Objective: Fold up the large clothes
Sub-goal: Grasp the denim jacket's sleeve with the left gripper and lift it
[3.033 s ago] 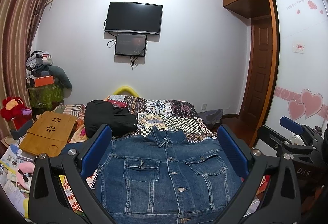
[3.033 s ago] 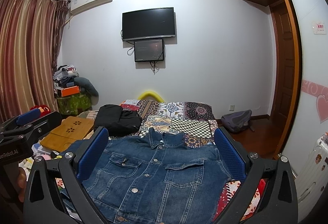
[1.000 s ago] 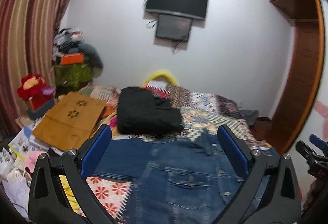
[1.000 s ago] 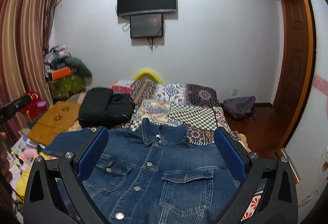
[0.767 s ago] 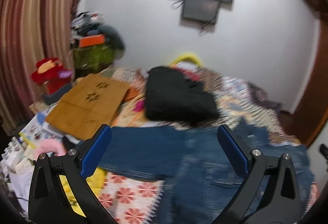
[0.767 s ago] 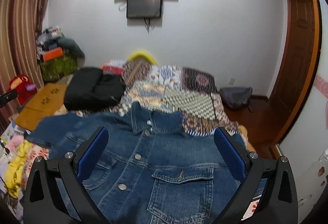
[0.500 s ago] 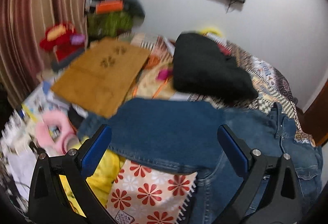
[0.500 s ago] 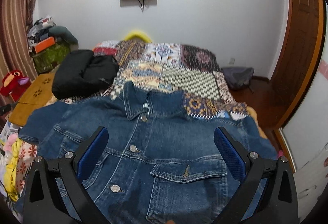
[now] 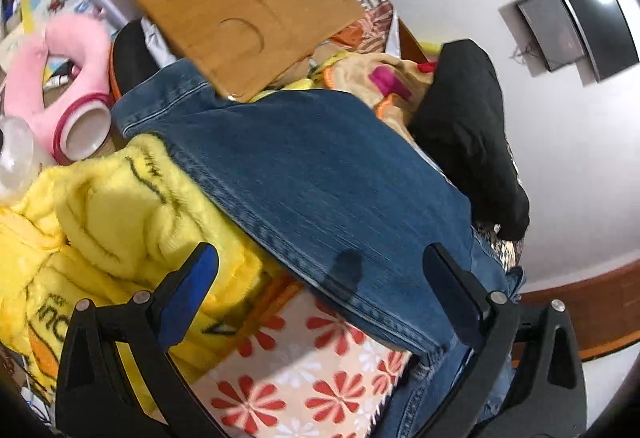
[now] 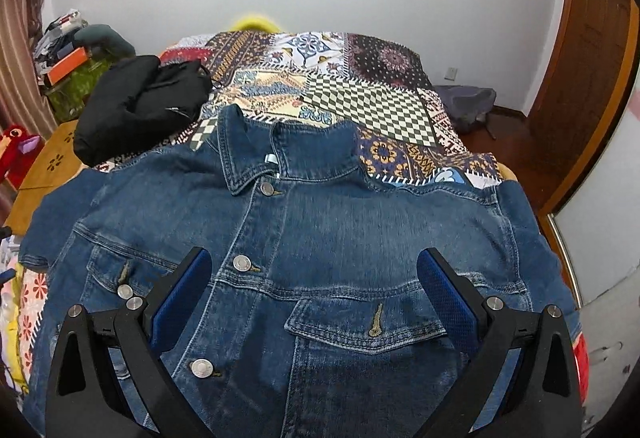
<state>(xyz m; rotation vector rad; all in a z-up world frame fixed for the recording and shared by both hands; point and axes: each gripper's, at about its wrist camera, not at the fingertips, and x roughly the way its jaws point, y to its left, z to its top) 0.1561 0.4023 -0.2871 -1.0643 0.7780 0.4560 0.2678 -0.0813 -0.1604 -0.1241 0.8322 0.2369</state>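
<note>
A blue denim jacket lies face up on the patchwork bed, collar toward the far wall, buttoned. In the left wrist view its left sleeve stretches out over the bed's left edge, the cuff near a wooden board. My left gripper is open and hovers just above the sleeve's lower seam, holding nothing. My right gripper is open above the jacket's chest, over the right breast pocket, holding nothing.
A black folded garment lies on the bed beyond the jacket's left shoulder. A wooden lap board, a yellow plush blanket, a pink neck pillow and a floral cushion crowd the left side. A wooden door stands on the right.
Both grippers have tilted down and moved closer to the jacket. The left one has swung left to the outstretched sleeve; the right one has dropped over the chest.
</note>
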